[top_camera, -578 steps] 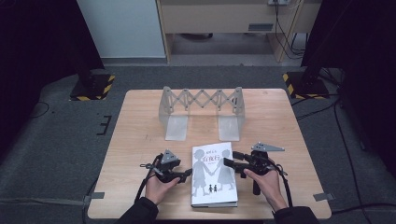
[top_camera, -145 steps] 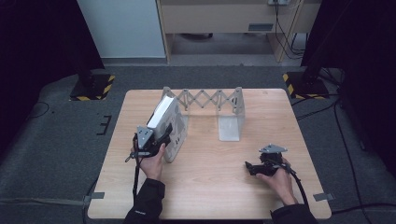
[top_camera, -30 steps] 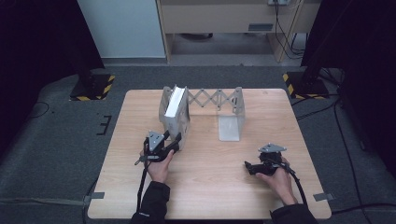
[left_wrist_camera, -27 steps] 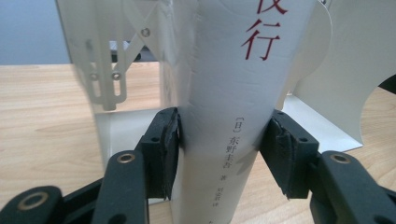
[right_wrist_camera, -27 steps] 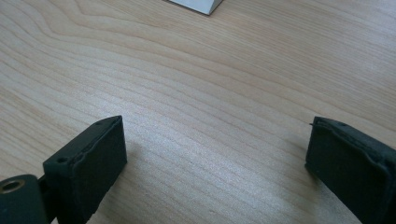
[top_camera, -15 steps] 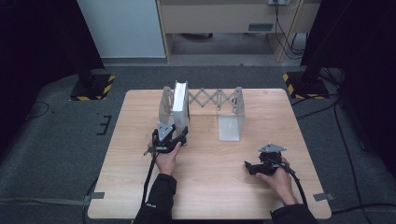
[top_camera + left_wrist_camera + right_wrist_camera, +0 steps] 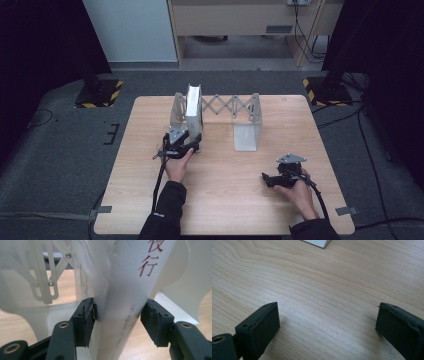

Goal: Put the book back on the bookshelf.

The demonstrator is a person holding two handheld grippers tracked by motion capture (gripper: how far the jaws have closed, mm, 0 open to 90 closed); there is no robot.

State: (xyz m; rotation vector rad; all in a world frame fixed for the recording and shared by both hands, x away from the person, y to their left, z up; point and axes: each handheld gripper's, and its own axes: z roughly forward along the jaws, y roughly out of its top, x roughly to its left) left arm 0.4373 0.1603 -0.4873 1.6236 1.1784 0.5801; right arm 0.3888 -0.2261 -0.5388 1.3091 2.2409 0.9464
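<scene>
White paperback (image 7: 120, 290) w/ red characters on the spine is standing upright at the left end of the rack (image 7: 235, 106), spine facing out and sitting right between the left gripper (image 7: 117, 320) fingers. The jaws have just been opening. One pad (image 7: 87, 315) looks like it's barely brushing the cover, while the other is just beside the spine's far edge, so imo it's loose and not a real pinch anymore.

Handling guess: fairly light and stiff as a closed block, but the covers are thin card and a bit scuffed and smooth, so it could slip or splay if pinched near the page side. Best hold is prob low on the spine, squeezing across the thickness, which is exactly where the fingers are now.

Rack is thin pale sheet metal, an accordion scissor lattice w/ rivets and rounded cutout end plates. It looks light and could slide if the book gets bumped sideways.

Right gripper (image 7: 327, 322) has its fingers spread wide w/ nothing between them, just matte black rubbery pads over bare light wood-grain table (image 7: 225, 200), well apart from the book.
</scene>
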